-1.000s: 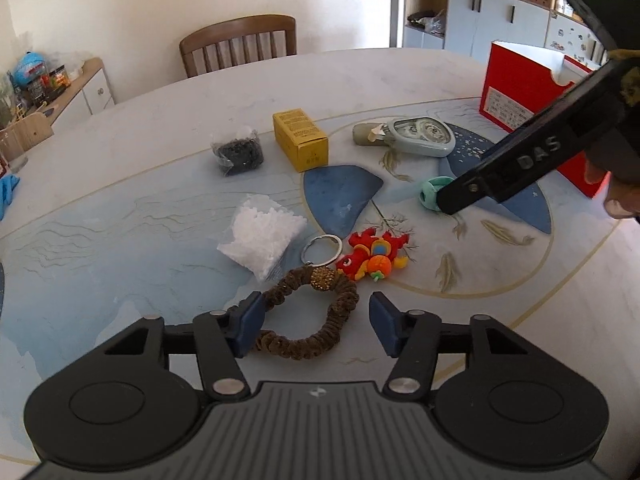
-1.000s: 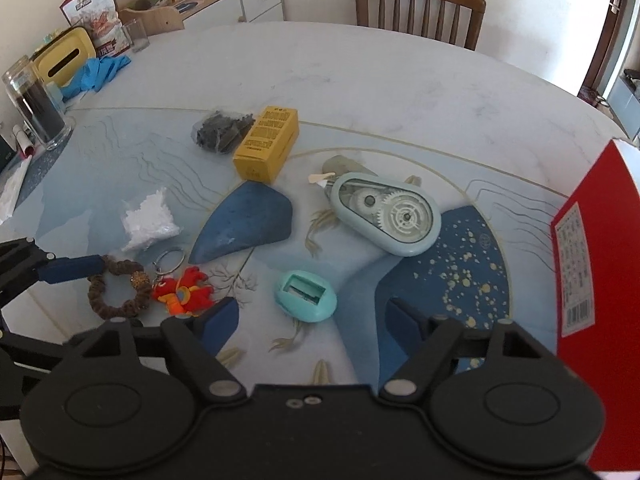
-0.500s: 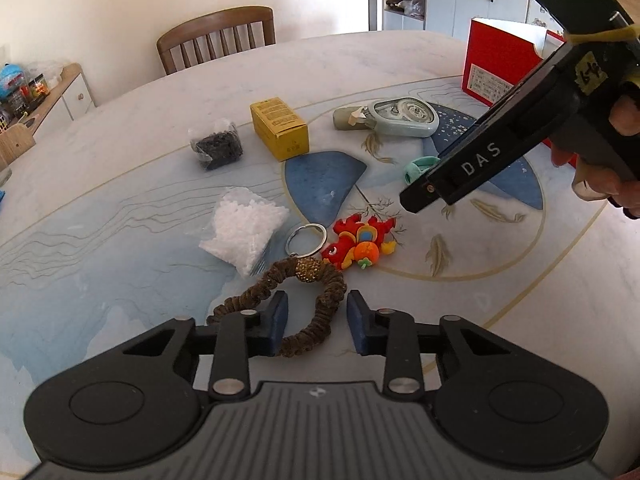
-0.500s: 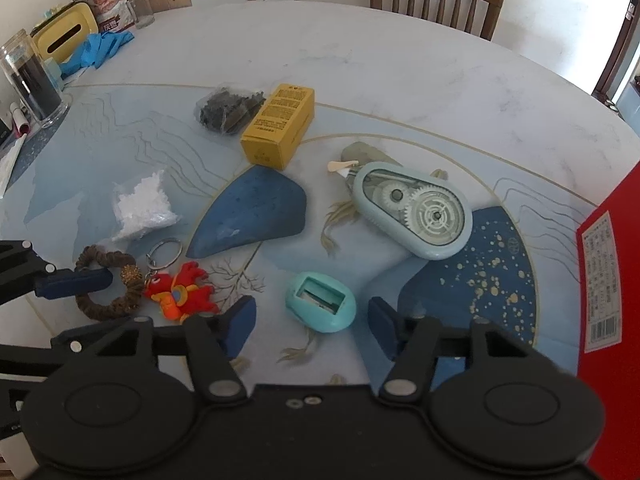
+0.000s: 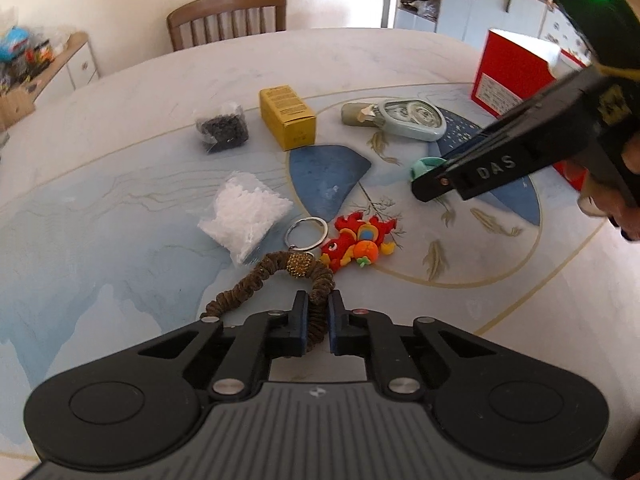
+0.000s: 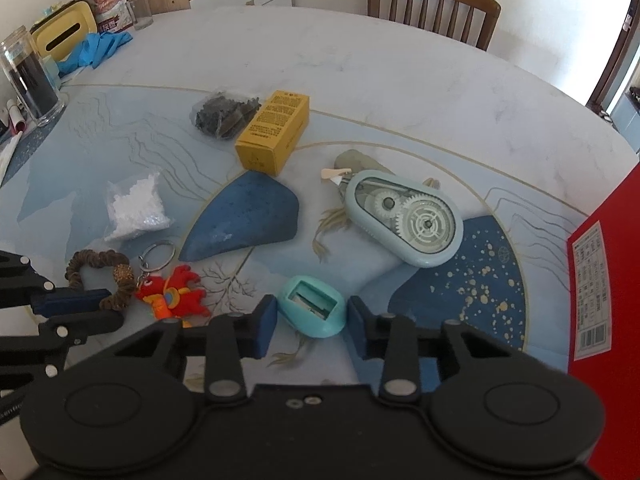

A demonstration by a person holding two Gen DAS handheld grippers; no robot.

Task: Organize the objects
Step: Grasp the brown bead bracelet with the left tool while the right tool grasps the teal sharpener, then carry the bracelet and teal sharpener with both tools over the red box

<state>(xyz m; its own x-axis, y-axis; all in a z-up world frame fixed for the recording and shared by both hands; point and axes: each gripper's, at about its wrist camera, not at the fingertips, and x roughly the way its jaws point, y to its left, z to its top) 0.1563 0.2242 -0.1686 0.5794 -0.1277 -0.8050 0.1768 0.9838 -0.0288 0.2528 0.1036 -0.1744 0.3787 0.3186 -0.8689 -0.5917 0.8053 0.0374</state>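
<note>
Near the table's (image 6: 360,64) front edge, left gripper (image 5: 318,322) clamped on a brown hair tie (image 5: 276,276). Just beside, a red keychain toy (image 6: 172,294). Further right, right gripper (image 6: 312,322) closing around a teal pencil sharpener (image 6: 314,310), pads not yet touching.

Round marble-look table (image 6: 360,64) with blue pattern — on it: yellow box (image 6: 274,136), bag of dark bits (image 6: 220,114), bag of white bits (image 6: 136,210), tape dispenser (image 6: 404,220), teal sharpener (image 6: 312,306), red keychain toy (image 6: 172,294), brown scrunchie (image 5: 276,276), red box (image 5: 508,76).
</note>
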